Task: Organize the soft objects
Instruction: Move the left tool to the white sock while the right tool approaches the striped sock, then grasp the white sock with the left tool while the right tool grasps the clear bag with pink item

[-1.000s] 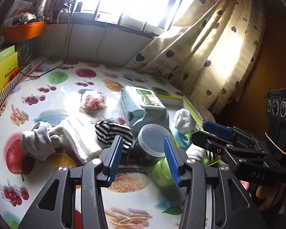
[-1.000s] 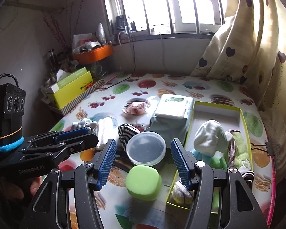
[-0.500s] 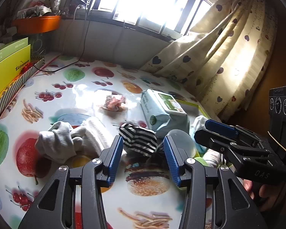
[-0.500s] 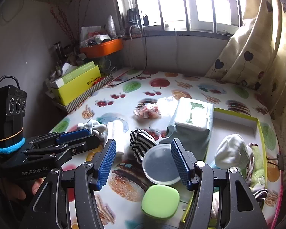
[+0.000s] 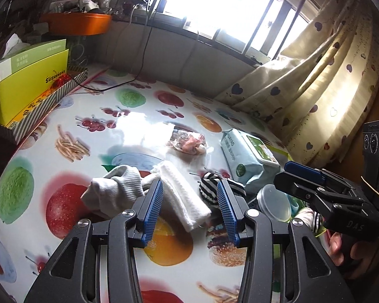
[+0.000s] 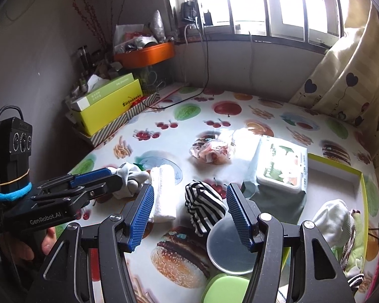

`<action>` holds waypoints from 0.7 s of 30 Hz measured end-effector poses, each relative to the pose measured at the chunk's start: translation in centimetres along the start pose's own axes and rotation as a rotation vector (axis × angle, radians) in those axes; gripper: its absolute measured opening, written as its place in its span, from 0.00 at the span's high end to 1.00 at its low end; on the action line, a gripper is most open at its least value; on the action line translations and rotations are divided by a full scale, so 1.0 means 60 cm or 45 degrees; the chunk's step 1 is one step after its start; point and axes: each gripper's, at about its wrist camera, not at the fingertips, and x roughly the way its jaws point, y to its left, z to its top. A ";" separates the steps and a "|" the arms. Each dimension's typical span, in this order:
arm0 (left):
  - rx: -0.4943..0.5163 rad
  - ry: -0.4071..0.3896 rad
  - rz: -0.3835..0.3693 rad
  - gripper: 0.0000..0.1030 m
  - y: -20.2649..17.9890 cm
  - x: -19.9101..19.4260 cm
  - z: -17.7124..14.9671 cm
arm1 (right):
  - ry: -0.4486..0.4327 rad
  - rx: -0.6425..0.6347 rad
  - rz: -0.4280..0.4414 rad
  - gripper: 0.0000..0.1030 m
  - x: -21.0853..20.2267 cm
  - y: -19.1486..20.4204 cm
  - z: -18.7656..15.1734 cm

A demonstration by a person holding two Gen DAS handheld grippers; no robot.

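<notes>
Both grippers hang over a table covered by a fruit-print oilcloth (image 5: 139, 126), each held by a person's hand. The left gripper (image 5: 189, 207) has its jaws apart with nothing pressed between the blue pads; seen through the gap lies a folded white cloth (image 5: 182, 197), flat on the oilcloth. Just to the left of that cloth sits a grey-white sock (image 5: 113, 192), touching it. The right gripper (image 6: 189, 217) also stands with jaws apart and grips nothing; a black-and-white striped sock (image 6: 204, 207) lies on the table in the gap between its pads, with no pad seen pressing on it. In the left wrist view the same striped sock sits just behind the left gripper's right finger. A round clear plastic lid (image 6: 227, 247) lies just beside the striped sock, partly under the right gripper's right finger, and a green rounded container (image 6: 224, 290) sits at the bottom edge near it. A pack of wet wipes (image 6: 278, 171) rests behind the lid, against the wall of a yellow-green tray (image 6: 361, 176). Inside that tray, at its near end, lie a white sock (image 6: 333, 217) and a pale green soft item (image 6: 356, 240), touching each other. A small clear bag with pink contents (image 6: 212, 151) lies alone mid-table. A yellow box (image 6: 106, 108) stands at the far left edge, with an orange basin (image 6: 146, 53) above it.
</notes>
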 end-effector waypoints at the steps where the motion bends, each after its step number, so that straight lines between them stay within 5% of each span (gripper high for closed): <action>1: -0.007 -0.002 0.007 0.55 0.006 0.000 0.001 | 0.002 -0.004 0.001 0.42 0.003 0.000 0.003; 21: -0.119 0.054 0.231 0.52 0.115 0.052 0.008 | 0.085 -0.063 -0.008 0.42 0.076 0.019 0.051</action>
